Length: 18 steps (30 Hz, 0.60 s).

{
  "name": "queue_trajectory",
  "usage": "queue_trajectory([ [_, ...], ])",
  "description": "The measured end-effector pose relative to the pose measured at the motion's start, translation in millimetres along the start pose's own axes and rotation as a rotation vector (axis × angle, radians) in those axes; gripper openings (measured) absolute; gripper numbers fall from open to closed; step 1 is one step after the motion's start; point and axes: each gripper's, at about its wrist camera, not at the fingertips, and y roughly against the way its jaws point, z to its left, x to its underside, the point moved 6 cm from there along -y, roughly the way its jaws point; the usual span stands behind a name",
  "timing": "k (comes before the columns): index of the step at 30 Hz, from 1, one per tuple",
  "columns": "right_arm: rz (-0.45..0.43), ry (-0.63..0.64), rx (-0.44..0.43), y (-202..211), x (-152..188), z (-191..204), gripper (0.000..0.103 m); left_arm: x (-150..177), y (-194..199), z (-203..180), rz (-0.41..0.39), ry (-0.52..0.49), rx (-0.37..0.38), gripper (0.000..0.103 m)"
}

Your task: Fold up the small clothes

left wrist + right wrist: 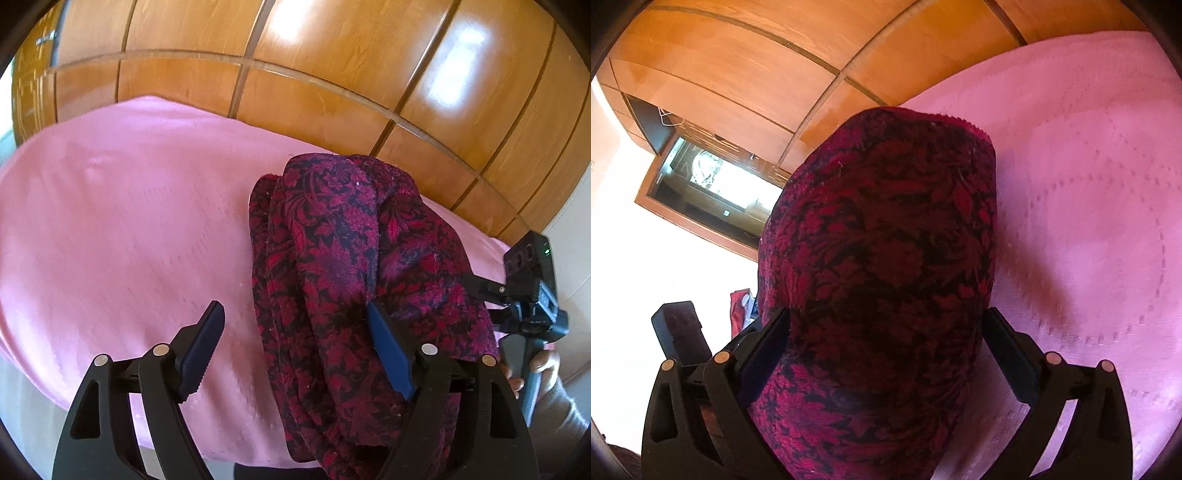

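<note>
A folded dark red and black floral garment (343,266) lies bunched on the pink bed sheet (129,221). My left gripper (295,314) is open; its right finger (388,350) presses into the garment's folds, and its left finger (203,339) stands over bare sheet. In the right wrist view the same garment (886,258) fills the gap of my right gripper (886,332), whose jaws stand wide on either side of the thick bundle. The right gripper's body (532,295) shows at the right of the left wrist view, behind the garment.
A glossy wooden wardrobe (332,55) stands right behind the bed. The pink sheet (1089,184) spreads to the right in the right wrist view. A bright mirror or opening (713,181) and a dark box (679,325) show at left.
</note>
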Motion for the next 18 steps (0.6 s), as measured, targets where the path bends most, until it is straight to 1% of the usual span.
queue_trajectory([
  [2,0.009,0.004,-0.013,-0.6,1.3,-1.6,0.101,1.3,-2.9,6.3,0.011,0.028,0.041,0.081],
  [5,0.028,0.014,-0.033,-5.4,-0.4,-4.2,0.101,3.6,-9.9,18.5,0.031,0.089,0.124,0.083],
  [10,0.061,0.025,-0.084,-12.0,1.3,-6.4,0.101,7.7,-22.9,34.8,0.061,0.150,0.221,0.083],
  [12,0.069,0.023,-0.105,-14.0,2.7,-4.7,0.101,7.6,-25.7,36.3,0.063,0.143,0.235,0.082],
  [14,0.071,0.017,-0.118,-17.6,3.0,-2.8,0.101,8.5,-26.5,38.0,0.069,0.148,0.266,0.075],
  [18,0.059,0.018,-0.140,-30.1,3.7,5.2,0.101,12.2,-31.1,47.5,0.094,0.220,0.359,0.070],
])
